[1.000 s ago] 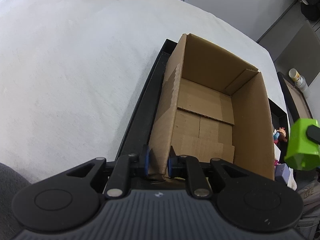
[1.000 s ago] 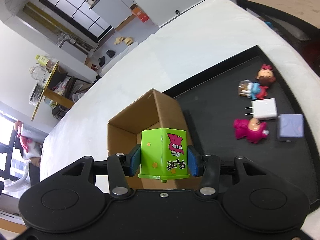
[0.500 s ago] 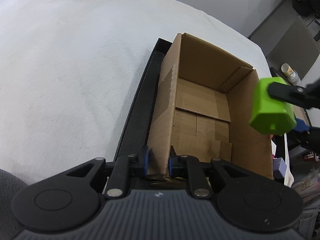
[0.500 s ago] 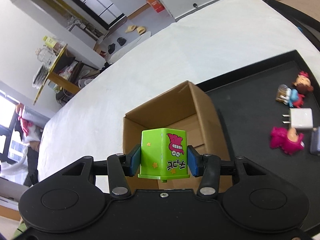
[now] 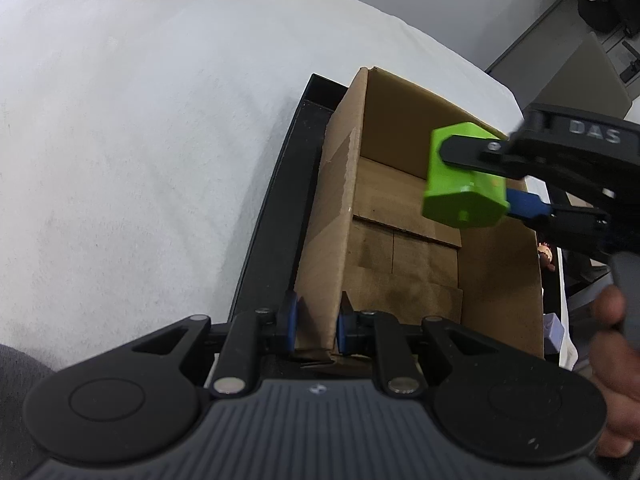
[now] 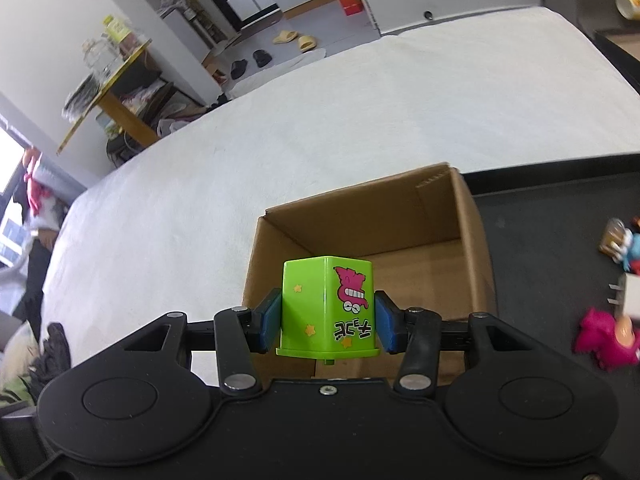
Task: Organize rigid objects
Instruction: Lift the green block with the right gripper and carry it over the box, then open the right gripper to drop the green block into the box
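Right gripper (image 6: 327, 322) jaws clamped on green cup (image 6: 328, 308), above box (image 6: 440, 216) opening at 12 o'clock; left gripper (image 5: 313, 330) jaws pinching box wall.

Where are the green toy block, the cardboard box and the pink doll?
green toy block (image 6: 326, 308): right wrist view, front face.
cardboard box (image 5: 404, 268): left wrist view, inside floor.
pink doll (image 6: 600, 338): right wrist view, body.
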Action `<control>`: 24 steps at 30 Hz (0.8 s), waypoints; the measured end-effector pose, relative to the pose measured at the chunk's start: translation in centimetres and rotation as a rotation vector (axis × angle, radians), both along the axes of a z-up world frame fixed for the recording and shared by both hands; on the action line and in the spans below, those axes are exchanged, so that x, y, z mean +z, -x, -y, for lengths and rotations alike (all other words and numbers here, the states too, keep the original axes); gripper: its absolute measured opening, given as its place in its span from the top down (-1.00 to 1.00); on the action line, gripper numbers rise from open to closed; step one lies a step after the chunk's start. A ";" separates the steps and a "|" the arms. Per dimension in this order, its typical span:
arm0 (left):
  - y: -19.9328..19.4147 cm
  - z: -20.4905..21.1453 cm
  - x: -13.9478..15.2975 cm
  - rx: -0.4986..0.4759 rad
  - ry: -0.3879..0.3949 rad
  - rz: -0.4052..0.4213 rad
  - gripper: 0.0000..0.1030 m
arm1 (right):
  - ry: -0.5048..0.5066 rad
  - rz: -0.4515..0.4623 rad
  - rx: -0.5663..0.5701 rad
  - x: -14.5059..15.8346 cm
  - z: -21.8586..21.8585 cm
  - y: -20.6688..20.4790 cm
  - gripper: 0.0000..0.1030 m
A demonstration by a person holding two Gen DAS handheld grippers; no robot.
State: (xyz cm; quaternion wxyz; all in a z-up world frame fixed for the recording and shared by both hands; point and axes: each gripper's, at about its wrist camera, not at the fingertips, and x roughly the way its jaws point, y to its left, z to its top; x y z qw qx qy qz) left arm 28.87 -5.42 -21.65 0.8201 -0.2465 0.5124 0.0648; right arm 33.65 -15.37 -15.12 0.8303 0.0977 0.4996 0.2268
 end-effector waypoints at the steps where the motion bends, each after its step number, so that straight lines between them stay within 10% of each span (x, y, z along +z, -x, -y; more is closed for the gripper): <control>1: 0.1 0.3 -0.1 0.002 0.004 0.000 0.66 | 0.005 0.006 0.008 -0.1 -0.2 -0.1 0.08; 24: -1.0 5.5 0.0 0.042 0.003 -0.002 0.63 | 0.034 -0.001 0.010 -0.1 0.5 0.9 -0.33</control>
